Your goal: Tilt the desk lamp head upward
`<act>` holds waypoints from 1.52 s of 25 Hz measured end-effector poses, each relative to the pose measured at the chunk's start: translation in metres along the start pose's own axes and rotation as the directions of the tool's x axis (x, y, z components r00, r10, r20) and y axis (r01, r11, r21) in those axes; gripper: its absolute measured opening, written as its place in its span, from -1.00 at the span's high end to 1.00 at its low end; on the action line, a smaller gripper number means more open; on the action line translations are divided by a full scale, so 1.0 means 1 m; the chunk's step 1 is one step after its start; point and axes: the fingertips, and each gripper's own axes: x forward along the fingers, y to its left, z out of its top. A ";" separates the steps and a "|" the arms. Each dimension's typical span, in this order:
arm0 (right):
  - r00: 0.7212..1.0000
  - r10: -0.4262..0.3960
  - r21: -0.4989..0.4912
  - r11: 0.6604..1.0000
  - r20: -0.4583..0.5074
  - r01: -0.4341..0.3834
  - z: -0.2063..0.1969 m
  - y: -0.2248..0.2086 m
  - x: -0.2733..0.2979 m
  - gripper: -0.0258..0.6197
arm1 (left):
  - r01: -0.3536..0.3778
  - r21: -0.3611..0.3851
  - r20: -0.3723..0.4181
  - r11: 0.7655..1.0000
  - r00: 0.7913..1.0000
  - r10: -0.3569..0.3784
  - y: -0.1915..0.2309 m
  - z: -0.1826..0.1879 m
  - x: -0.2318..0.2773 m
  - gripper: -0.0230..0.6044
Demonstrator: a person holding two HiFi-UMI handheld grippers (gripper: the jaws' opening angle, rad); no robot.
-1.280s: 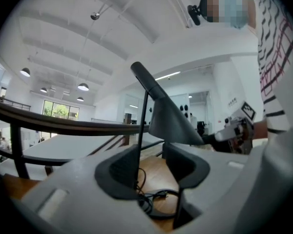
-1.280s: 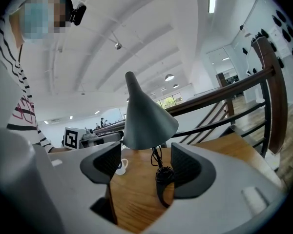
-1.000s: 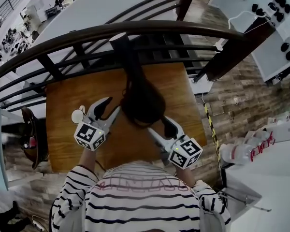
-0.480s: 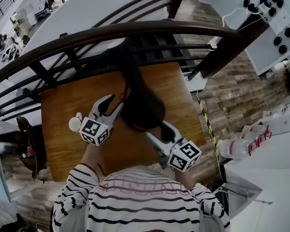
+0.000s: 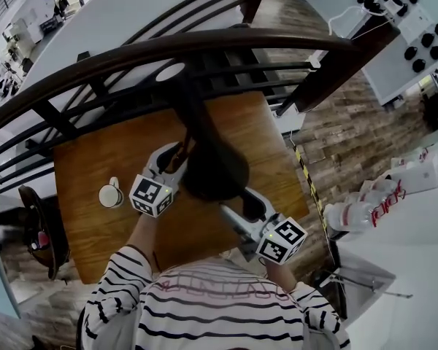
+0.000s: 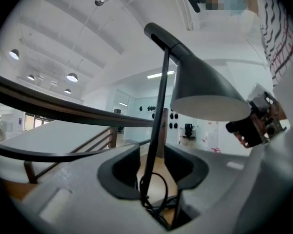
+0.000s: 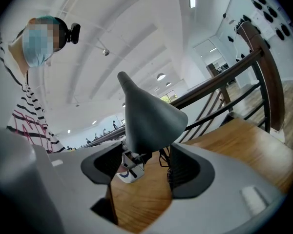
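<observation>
Lamp head [image 5: 215, 170]: a dark cone, open side facing down, over the middle of the wooden table [image 5: 87, 152]. It sits at the top of a thin dark stem [image 6: 159, 106] that rises from the table's far edge, near the curved dark railing [image 5: 131, 53].

Left gripper [image 5: 175, 156]: low at the left side of the lamp, jaws on either side of the stem. The jaws are wide and closing. The stem stands between them with a gap on each side (pads not pressing on it in the left gripper view). A loop of black cable [image 6: 155, 186] hangs by the foot of the stem, between the same jaws.

Right gripper [image 5: 243, 201]: at the near right of the lamp head, pointing at it. Its jaws are spread wide with nothing gripped. The cone's rim sits just above and beyond the jaw tips, not touching them.

A small white cup [image 5: 110, 195] stands on the table left of the left gripper, apart from it. The person's striped sleeves [image 5: 113, 286] fill the lower edge of the head view.
</observation>
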 end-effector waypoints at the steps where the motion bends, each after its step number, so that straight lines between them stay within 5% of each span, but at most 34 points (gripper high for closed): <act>1: 1.000 0.001 0.000 1.000 0.000 -0.001 -0.001 0.000 0.000 0.01 | 0.005 0.002 -0.007 1.000 1.000 -0.005 -0.001 -0.003 0.001 0.48; 5: 1.000 0.008 0.005 1.000 0.000 -0.008 -0.003 -0.002 -0.001 0.02 | 0.004 0.007 -0.015 1.000 1.000 -0.004 -0.001 -0.009 0.004 0.69; 11: 1.000 0.020 0.016 1.000 -0.003 -0.020 0.000 -0.005 -0.003 0.03 | -0.003 0.023 -0.021 1.000 1.000 0.003 0.000 -0.010 0.009 0.72; 25: 0.998 0.026 -0.020 0.999 0.057 -0.025 0.008 0.011 -0.030 0.07 | -0.044 -0.072 -0.041 0.996 0.998 0.042 -0.009 -0.012 -0.001 0.71; 38: 0.985 0.040 -0.132 0.991 0.167 -0.018 0.048 0.043 -0.086 0.03 | -0.082 -0.016 -0.120 0.996 0.990 0.080 -0.016 -0.023 -0.005 0.73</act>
